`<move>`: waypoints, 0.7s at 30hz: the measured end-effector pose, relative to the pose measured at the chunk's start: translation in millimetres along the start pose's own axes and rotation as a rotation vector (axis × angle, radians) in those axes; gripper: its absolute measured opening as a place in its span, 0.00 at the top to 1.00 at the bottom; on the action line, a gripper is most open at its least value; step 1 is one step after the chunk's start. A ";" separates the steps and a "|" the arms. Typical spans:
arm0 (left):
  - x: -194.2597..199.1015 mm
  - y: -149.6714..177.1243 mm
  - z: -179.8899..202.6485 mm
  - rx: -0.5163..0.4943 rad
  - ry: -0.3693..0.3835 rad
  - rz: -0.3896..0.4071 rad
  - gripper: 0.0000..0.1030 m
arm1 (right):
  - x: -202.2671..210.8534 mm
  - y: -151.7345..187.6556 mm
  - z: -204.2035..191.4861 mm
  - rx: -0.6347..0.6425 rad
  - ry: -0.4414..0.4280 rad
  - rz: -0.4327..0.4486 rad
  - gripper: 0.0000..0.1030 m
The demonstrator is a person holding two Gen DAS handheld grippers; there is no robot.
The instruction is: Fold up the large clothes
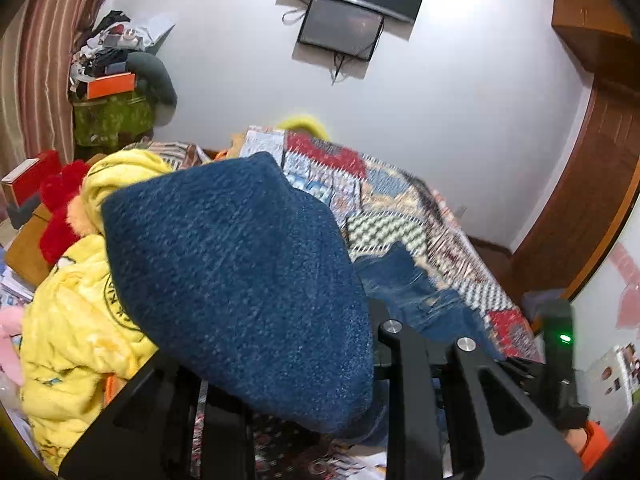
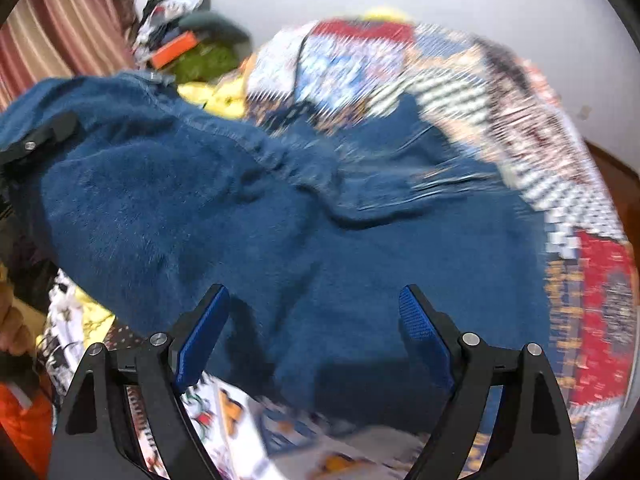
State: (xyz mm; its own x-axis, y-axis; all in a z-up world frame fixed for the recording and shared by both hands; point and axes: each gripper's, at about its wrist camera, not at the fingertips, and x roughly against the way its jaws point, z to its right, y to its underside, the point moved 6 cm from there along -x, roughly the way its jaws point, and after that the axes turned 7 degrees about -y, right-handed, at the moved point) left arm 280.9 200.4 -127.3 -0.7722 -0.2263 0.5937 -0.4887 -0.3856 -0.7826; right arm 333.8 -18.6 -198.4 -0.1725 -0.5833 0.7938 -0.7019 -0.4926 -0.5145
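In your left wrist view, the blue garment (image 1: 240,280) fills the centre of the frame: a thick, fuzzy, dark-blue knit, bulging in a rounded fold that drapes over your left gripper (image 1: 320,412). The cloth covers the fingers, so you cannot tell here how far apart they stand or whether they pinch it. The fold's long axis runs from the upper left of the frame down to the lower right. A smoother, paler blue part of it trails to the right onto the patchwork bedspread (image 1: 400,208). Only this view shows you the yellow printed fleece (image 1: 80,340) at lower left, the red fuzzy item (image 1: 60,208) above it, the wall screen (image 1: 340,26) at top centre, and the wooden door (image 1: 592,200) at right.

In your right wrist view, the garment (image 2: 340,248) spreads across the middle of the frame on the bed, blurred by motion, its long axis running from the left edge to the right, with a seam line crossing the upper part. Your right gripper (image 2: 312,332) shows 2 blue-padded fingers (image 2: 420,324) spread wide, hanging just over the cloth and gripping nothing. At the left edge, this view alone shows you 1 black arm of the left gripper (image 2: 44,136) poking out of the raised fold, and the striped curtain (image 2: 60,20) at upper left.
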 end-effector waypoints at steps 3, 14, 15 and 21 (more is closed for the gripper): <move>-15.1 17.7 -4.4 -0.022 -0.029 -0.042 0.75 | -37.1 8.2 -4.8 -0.019 -0.023 -0.093 0.18; -21.2 12.1 96.4 -0.188 0.054 -0.017 0.76 | 17.8 24.4 32.6 -0.067 -0.059 -0.020 0.18; -21.8 12.3 113.8 -0.217 0.072 -0.011 0.76 | 34.6 25.9 45.0 -0.083 -0.036 0.013 0.18; -38.7 53.4 239.0 -0.415 0.245 -0.049 0.76 | 127.6 46.9 107.9 -0.179 0.149 0.182 0.18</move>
State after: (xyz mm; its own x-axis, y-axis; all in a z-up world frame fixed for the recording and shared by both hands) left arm 381.7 -25.2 -147.3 -0.7927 0.0199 0.6093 -0.6092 0.0104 -0.7929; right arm 353.5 -185.8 -156.2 -0.3973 -0.5435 0.7394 -0.7586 -0.2588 -0.5979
